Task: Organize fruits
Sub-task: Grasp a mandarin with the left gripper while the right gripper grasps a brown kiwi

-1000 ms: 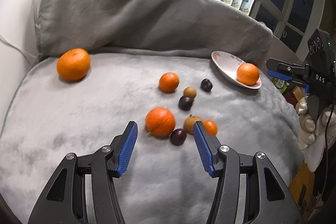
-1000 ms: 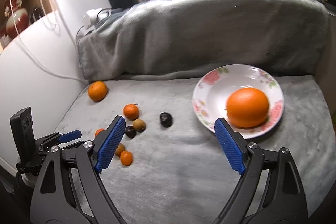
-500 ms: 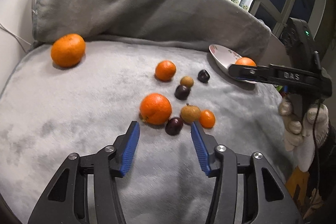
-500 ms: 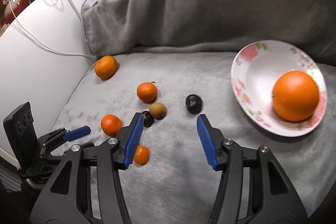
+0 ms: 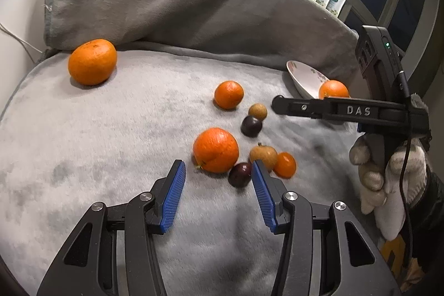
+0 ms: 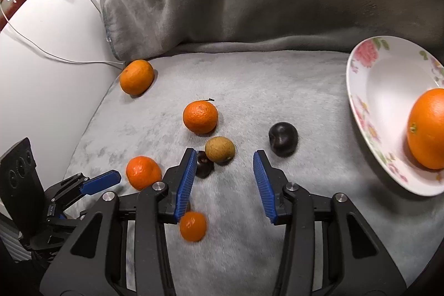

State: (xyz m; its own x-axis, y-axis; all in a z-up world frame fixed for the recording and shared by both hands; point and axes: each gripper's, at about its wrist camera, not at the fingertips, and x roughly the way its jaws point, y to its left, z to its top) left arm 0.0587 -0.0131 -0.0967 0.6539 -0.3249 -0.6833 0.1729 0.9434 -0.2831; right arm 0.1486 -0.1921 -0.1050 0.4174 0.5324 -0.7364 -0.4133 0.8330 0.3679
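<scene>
Status: early stage, approx. 1 of 9 fruits done. One orange (image 6: 428, 128) sits in the floral plate (image 6: 360, 90). Remaining on the grey blanket (image 5: 111, 129): large orange (image 5: 92, 61) at far left, mid orange (image 5: 229, 94), near orange (image 5: 216, 149), small tangerine (image 5: 285, 164), 2 brown fruits, 3 dark plums, e.g. plum (image 6: 283, 139). Left gripper (image 5: 216, 174): released, empty, just short of near orange. Right gripper (image 6: 222, 161): released, empty, w/ plum just ahead.

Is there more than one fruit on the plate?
No, the plate holds only a single orange.
</scene>
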